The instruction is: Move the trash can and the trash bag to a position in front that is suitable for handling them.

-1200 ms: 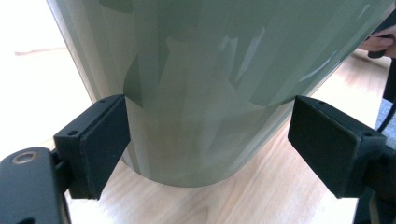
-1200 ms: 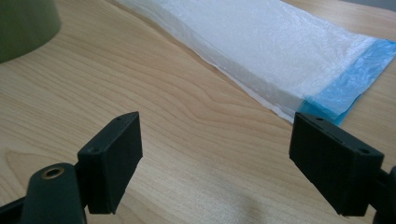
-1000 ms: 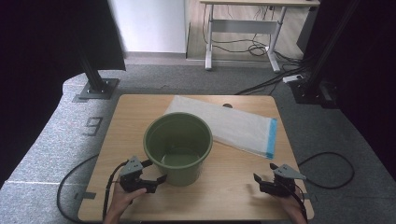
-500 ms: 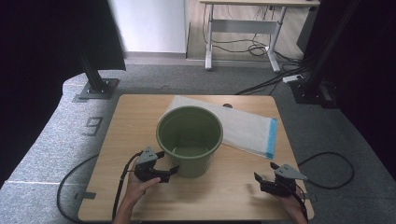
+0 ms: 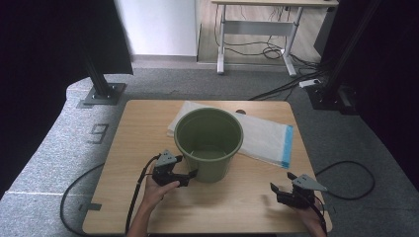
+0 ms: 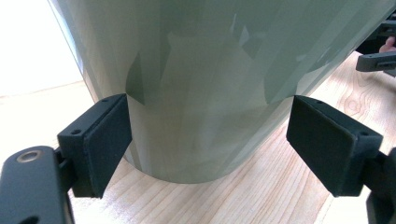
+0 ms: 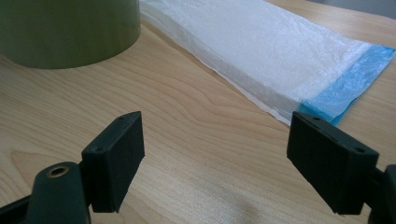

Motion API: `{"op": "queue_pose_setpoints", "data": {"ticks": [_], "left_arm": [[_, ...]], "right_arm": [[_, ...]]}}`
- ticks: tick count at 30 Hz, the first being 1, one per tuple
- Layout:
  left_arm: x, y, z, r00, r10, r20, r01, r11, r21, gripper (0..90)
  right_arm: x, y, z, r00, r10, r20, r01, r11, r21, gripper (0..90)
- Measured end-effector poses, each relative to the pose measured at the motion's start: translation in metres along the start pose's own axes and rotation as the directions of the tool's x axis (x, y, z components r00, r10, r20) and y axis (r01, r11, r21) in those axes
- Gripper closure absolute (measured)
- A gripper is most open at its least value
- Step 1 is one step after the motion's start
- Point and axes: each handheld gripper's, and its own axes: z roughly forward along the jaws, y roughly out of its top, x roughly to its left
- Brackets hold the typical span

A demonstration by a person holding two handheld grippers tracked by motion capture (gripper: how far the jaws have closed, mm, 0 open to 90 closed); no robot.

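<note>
The tabletop (image 5: 148, 123) carries a green bucket (image 5: 208, 143) standing upright near its middle, its far side overlapping a flat white bag (image 5: 262, 136) with a blue edge, probably the liner meant for it. The left claw (image 5: 190, 175) stands wide against the bucket's lower wall on the near left side, one pad (image 6: 109, 140) touching, seemingly to nudge or steady it. The right claw (image 5: 274, 190) also gapes wide, resting at the near right, holding nothing.
</note>
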Motion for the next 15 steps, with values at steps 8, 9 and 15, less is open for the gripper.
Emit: {"op": "queue_pose_setpoints", "data": {"ticks": [8, 9, 15], "left_arm": [[0.002, -0.005, -0.023, 0.9994, -0.003, -0.036, 0.003, 1.0, -0.005, 14.1], [0.003, -0.008, -0.026, 0.999, -0.006, -0.044, 0.006, 1.0, -0.003, 14.0], [0.01, -0.025, -0.038, 0.9969, -0.042, -0.066, 0.042, 0.9991, 0.007, 14.1]], "right_arm": [[-0.001, 0.0, -0.002, 1.0, 0.009, 0.005, -0.009, 1.0, -0.001, 18.6], [0.0, 0.0, -0.002, 1.0, 0.008, 0.004, -0.008, 1.0, -0.001, 18.7], [0.001, 0.0, -0.002, 0.9999, 0.006, 0.012, -0.006, 1.0, -0.004, 18.7]]}}
